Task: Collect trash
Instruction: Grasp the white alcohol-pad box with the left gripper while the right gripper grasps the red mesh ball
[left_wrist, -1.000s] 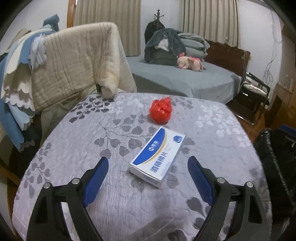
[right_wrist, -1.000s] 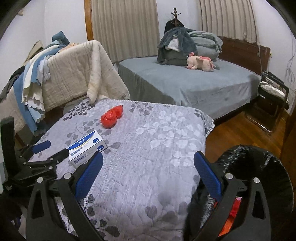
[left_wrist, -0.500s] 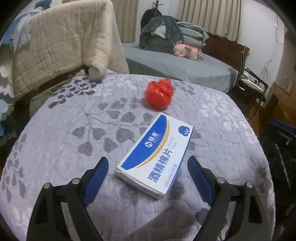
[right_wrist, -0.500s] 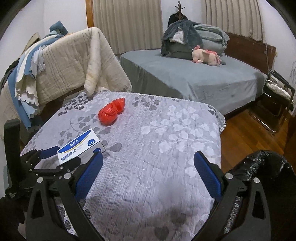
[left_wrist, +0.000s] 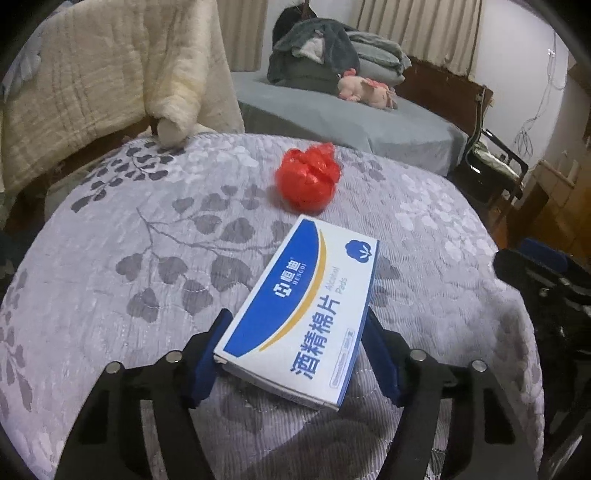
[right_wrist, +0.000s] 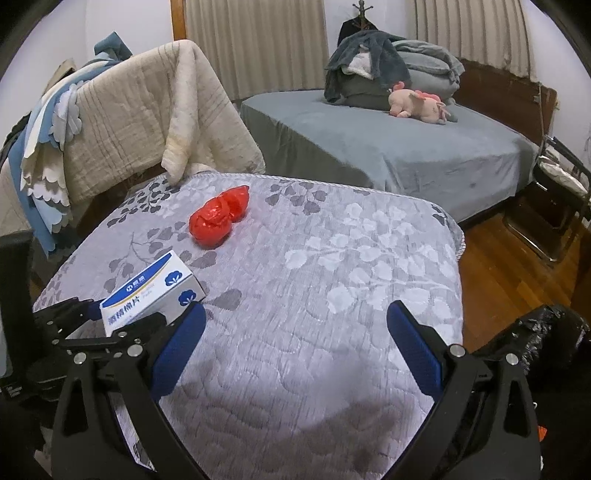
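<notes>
Blue-and-white alcohol pads box (left_wrist: 306, 306) is lying flat on the counter (left_wrist: 147, 258), which has a grey quilted cover with a leaf print on it. Left hand-held gripper (left_wrist: 295, 347) is straddling the near end of the box, one blue pad on each long side, and its jaws are closing in on it. The pads look right up against the cardboard, but I honestly can't tell if they're pressing yet. Crumpled red plastic bag (left_wrist: 308, 179) sits just past the far end of the box, not touching it. Right hand-held gripper (right_wrist: 295, 343) hangs over bare cover with its fingers wide apart and nothing between them. Black trash bag (right_wrist: 546, 332) sits off the counter's right edge.
</notes>
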